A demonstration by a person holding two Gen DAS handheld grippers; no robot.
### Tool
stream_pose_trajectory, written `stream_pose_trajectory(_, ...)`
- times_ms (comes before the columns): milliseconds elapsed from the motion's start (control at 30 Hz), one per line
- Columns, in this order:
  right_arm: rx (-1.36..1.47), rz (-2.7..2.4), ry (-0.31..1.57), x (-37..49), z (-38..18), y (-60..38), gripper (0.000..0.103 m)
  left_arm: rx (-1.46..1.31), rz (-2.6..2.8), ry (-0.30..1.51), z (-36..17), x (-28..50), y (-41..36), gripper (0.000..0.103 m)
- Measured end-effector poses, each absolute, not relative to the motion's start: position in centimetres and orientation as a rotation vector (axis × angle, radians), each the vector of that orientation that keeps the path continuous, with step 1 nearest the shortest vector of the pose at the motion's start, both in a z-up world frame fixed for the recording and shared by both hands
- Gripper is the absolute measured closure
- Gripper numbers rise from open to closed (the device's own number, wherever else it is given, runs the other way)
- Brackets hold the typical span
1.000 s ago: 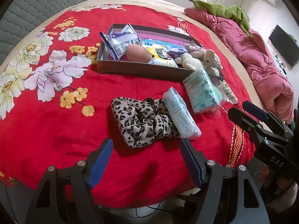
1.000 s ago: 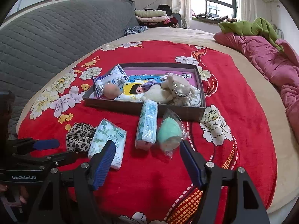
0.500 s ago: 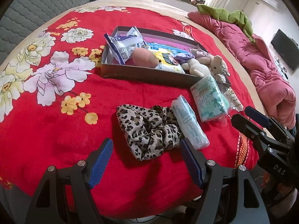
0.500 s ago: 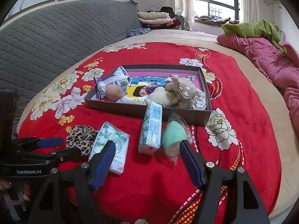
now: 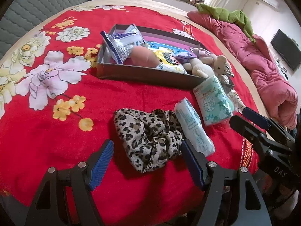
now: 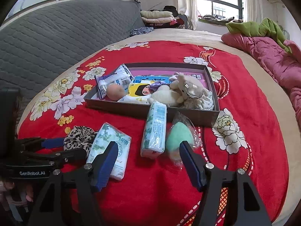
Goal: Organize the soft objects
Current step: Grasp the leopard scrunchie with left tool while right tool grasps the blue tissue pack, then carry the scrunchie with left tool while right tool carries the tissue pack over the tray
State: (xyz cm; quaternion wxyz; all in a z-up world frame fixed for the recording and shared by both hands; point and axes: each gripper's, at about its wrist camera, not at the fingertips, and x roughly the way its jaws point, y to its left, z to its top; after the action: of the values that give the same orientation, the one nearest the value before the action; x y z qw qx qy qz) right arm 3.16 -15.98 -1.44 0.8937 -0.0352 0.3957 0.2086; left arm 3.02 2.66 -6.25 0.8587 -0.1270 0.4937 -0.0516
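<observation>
A leopard-print scrunchie (image 5: 150, 137) lies on the red blanket, just ahead of my open left gripper (image 5: 147, 162); it also shows in the right wrist view (image 6: 79, 137). Two tissue packs (image 6: 110, 150) (image 6: 155, 130) and a bagged green sponge (image 6: 178, 137) lie in front of my open right gripper (image 6: 148, 165). A dark shallow box (image 6: 150, 109) behind them holds a plush toy (image 6: 180, 92), a peach sponge (image 6: 114, 92) and packets.
The red flowered blanket (image 5: 47, 79) covers the bed. A pink quilt (image 6: 272, 56) with green cloth lies on the right. A grey padded headboard (image 6: 56, 35) stands on the left. The bed's edge is just below both grippers.
Both grippers have moved forward, closer to the items. The left one has come up to the scrunchie. Nothing has been taken hold of.
</observation>
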Motion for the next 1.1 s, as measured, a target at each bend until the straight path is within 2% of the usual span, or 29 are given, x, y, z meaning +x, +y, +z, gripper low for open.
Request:
stream_pose_trajectory(67,-0.066,0.432,0.818,3.4,-1.6,-16.1,0.043,-0.262,-0.126,1.034,-6.4,3.2,2.4,0.028)
stream_pose_trajectory(200,-0.057,0.436,0.818,3.9,-1.9,-16.1,0.047,-0.264,-0.158,1.025,-6.5,3.5,2.0,0.034)
stream_pose_trajectory(333,-0.049,0.446,0.822,4.4,-2.3,-16.0,0.061,-0.271,-0.173,1.032,-6.7,3.9,1.8,0.038)
stream_pose_trajectory(367,-0.044,0.450,0.827,4.5,-2.4,-16.0,0.064,-0.274,-0.174,1.030,-6.8,4.0,1.9,0.042)
stream_pose_trajectory(533,-0.035,0.447,0.845,5.5,-3.2,-15.8,0.065,-0.295,-0.179,1.041,-7.4,4.6,2.1,0.057)
stream_pose_trajectory(633,-0.038,0.444,0.850,5.9,-3.6,-15.6,0.069,-0.298,-0.183,1.038,-7.5,4.8,2.3,0.062)
stream_pose_trajectory(767,-0.043,0.456,0.861,6.2,-4.2,-15.1,0.076,-0.318,-0.203,1.027,-7.6,5.4,2.5,0.078)
stream_pose_trajectory(867,-0.043,0.468,0.862,6.4,-4.4,-14.7,0.080,-0.327,-0.229,1.009,-7.3,5.7,2.5,0.083)
stream_pose_trajectory(1100,-0.059,0.488,0.848,6.3,-4.0,-14.2,0.081,-0.347,-0.232,0.963,-6.6,5.9,3.1,0.085)
